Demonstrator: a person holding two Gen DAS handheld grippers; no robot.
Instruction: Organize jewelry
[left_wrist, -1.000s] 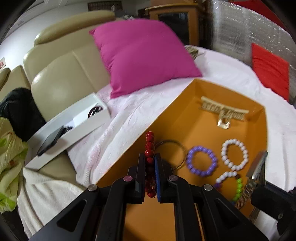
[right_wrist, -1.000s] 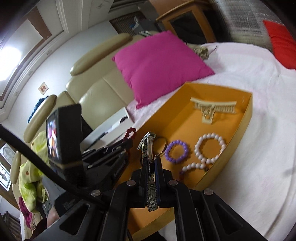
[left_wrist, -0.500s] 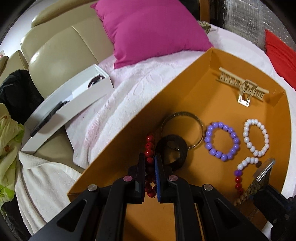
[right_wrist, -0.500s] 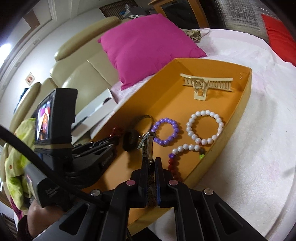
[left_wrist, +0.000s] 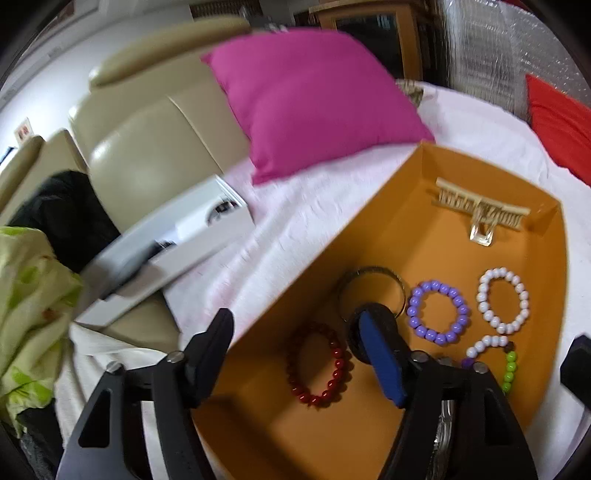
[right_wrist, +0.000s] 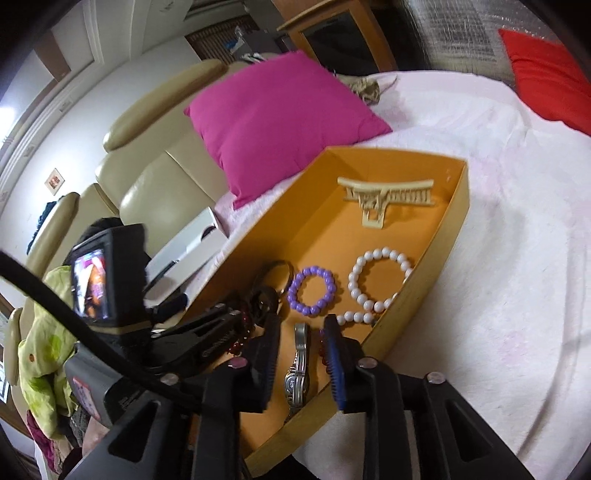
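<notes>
Watch lies exposed only between right tongs.

I am in a home, in a lived-in sitting or bedroom: a cream leather sofa behind a bright magenta square cushion, a white textured bedspread under my orange cardboard tray, a red cushion, and a wooden glass-fronted cabinet.
</notes>
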